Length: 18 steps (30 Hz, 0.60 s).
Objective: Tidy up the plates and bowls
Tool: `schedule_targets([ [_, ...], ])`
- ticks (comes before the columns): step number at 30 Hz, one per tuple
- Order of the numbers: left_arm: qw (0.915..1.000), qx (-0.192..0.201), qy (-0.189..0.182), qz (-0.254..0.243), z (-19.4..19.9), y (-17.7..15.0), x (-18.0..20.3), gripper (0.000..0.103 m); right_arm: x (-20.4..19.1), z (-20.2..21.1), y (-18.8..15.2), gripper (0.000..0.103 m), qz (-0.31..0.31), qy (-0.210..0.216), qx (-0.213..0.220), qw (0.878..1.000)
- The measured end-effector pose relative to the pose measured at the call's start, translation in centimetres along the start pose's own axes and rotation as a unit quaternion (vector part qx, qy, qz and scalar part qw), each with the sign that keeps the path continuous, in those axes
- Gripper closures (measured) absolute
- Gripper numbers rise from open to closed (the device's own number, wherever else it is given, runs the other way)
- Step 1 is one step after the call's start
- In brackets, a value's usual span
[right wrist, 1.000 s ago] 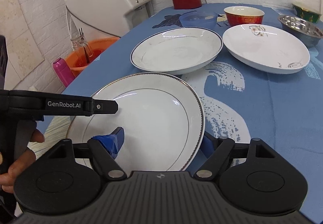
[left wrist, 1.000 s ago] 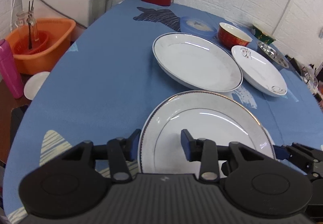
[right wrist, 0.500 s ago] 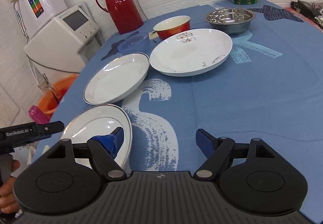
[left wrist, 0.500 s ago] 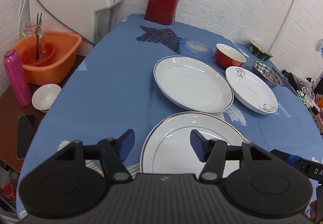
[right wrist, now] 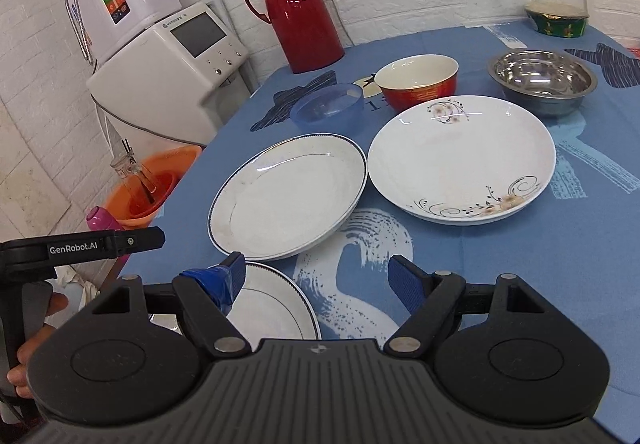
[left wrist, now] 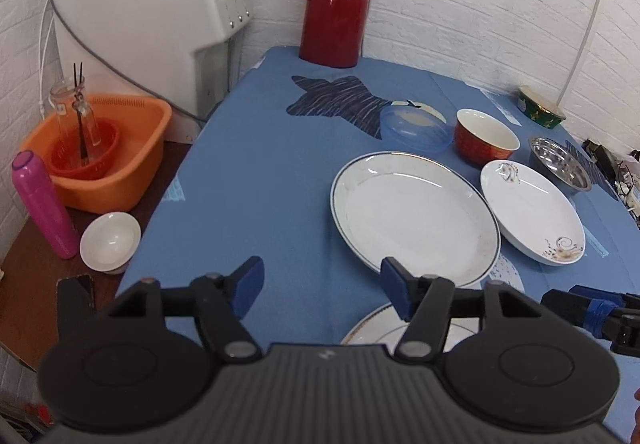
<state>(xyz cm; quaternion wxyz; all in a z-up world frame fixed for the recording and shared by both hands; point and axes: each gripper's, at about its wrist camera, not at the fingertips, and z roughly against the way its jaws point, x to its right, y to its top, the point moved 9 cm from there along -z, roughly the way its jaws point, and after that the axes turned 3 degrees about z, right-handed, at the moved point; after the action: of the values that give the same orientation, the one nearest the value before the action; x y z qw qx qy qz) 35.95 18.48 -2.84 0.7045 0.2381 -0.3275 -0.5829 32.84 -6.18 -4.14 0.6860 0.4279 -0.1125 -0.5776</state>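
Hovering low over the near edge of the table point(left wrist: 260, 172), both grippers carry nothing: the left gripper point(left wrist: 322, 286) has its jaws spread wide over bare blue cloth, and the right gripper point(right wrist: 316, 282) is just as wide apart, its left pad above the rim of the gold-rimmed plate point(right wrist: 276, 308). That plate lies flat closest to the person, partly hidden under both tools (only a crescent of it shows in the left wrist view). Held open and level like this, the tools look poised to choose a piece rather than to carry one.

Just beyond sits the blue-rimmed plate point(left wrist: 414, 212), its near edge close to the gold-rimmed one; whether they touch cannot be told. Beside it, nearly rim to rim, is the flowered dish point(right wrist: 460, 172). Three flat pieces of similar size lying this close would stack easily, probably the reason they are grouped in front.

Farther back the bowls form their own row: a clear blue bowl point(right wrist: 326, 106), a red bowl point(right wrist: 418, 82) and a steel bowl point(right wrist: 542, 78), with a green bowl point(right wrist: 558, 18) alone near the wall. A red thermos point(left wrist: 334, 0) stands at the far end.
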Motion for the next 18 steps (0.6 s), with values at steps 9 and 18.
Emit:
schedule_targets([
  [9, 0.9998, -0.016, 0.006, -0.005, -5.6, 2.7, -0.6, 0.04, -0.4, -5.1, 1.6, 0.038, -0.021, 0.017, -0.036, 0.999],
  [18, 0.999, -0.039, 0.014, -0.016, -9.4, 4.2, -0.6, 0.04, -1.3, -9.8, 1.7, 0.036, 0.008, 0.006, -0.079, 0.997],
])
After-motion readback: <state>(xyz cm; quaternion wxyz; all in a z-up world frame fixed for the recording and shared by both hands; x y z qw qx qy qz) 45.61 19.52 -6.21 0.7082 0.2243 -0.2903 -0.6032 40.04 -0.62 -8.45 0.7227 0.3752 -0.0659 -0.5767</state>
